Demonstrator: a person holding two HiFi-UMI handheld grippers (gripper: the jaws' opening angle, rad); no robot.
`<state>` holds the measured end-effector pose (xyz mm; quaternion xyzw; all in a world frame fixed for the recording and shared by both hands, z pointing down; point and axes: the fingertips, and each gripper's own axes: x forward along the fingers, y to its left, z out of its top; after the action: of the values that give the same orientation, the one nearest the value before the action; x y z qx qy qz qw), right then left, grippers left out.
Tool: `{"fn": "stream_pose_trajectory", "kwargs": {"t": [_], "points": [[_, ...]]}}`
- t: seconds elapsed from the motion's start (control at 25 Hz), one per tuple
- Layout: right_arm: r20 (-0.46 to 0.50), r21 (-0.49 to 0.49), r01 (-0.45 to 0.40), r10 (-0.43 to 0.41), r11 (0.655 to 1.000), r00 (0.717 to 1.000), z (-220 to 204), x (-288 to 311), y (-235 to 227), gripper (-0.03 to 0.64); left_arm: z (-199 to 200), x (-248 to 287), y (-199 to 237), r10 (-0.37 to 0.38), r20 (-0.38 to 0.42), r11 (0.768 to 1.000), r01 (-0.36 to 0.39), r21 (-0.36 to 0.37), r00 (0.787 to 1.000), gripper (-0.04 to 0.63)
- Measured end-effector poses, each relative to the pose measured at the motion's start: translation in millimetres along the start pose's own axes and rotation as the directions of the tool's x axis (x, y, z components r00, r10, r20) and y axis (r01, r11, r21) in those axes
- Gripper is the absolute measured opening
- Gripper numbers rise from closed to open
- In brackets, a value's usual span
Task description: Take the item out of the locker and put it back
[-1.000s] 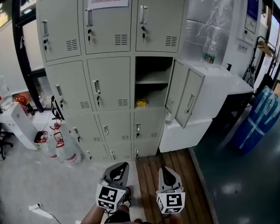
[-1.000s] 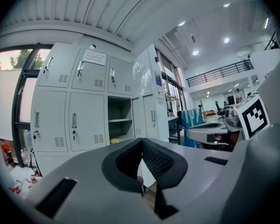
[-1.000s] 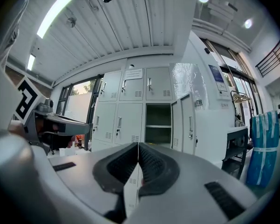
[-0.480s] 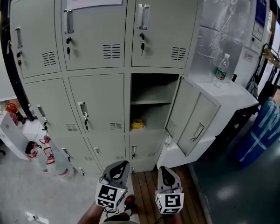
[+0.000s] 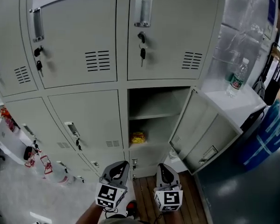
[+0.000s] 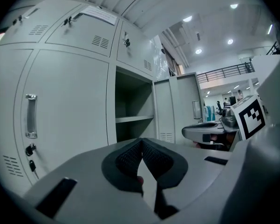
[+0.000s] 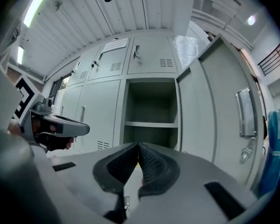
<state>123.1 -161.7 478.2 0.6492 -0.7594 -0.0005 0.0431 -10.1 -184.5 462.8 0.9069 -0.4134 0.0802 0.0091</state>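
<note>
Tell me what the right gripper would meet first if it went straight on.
Likely the open locker: the right gripper aims into the space under its shelf, where a yellow item lies. Depth is hard to judge.

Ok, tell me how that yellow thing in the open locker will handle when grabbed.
The yellow packet looks crinkled and lumpy, so it is probably soft and would give when squeezed. It lies low in the locker, so it is unlikely to roll. It is probably light, though too small to be sure.

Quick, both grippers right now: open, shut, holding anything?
Left gripper: closed, jaws together, nothing between them.
Right gripper: closed, jaws together, nothing between them.
</note>
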Motion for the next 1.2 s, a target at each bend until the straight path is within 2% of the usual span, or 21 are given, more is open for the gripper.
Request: {"fn": "stream_pose_trajectory", "kwargs": {"t": [0.56,1.0,1.04,1.12,1.2], "points": [[-0.093,0.046,-0.037,0.041,0.998,0.995,-48,100,-9,0.017,-40,66,50,0.013,-0.103,0.999,-0.016,-0.031,0.995,0.023],[-0.168,0.075,-0.096,0.107,0.993,0.98,-94,157,-13,0.02,-70,84,65,0.013,-0.17,0.997,-0.026,-0.071,0.985,0.023],[-0.177,0.075,-0.099,0.111,0.992,0.978,-98,161,-13,0.03,-72,84,67,0.014,-0.173,0.997,-0.027,-0.073,0.985,0.023],[-0.192,0.075,-0.107,0.12,0.991,0.974,-103,170,-13,0.092,-74,86,70,0.017,-0.178,0.997,-0.03,-0.072,0.984,0.023],[-0.208,0.072,-0.13,0.142,0.989,0.968,-107,177,-11,0.111,-75,87,72,0.018,-0.183,0.997,-0.032,-0.073,0.983,0.023]]}}
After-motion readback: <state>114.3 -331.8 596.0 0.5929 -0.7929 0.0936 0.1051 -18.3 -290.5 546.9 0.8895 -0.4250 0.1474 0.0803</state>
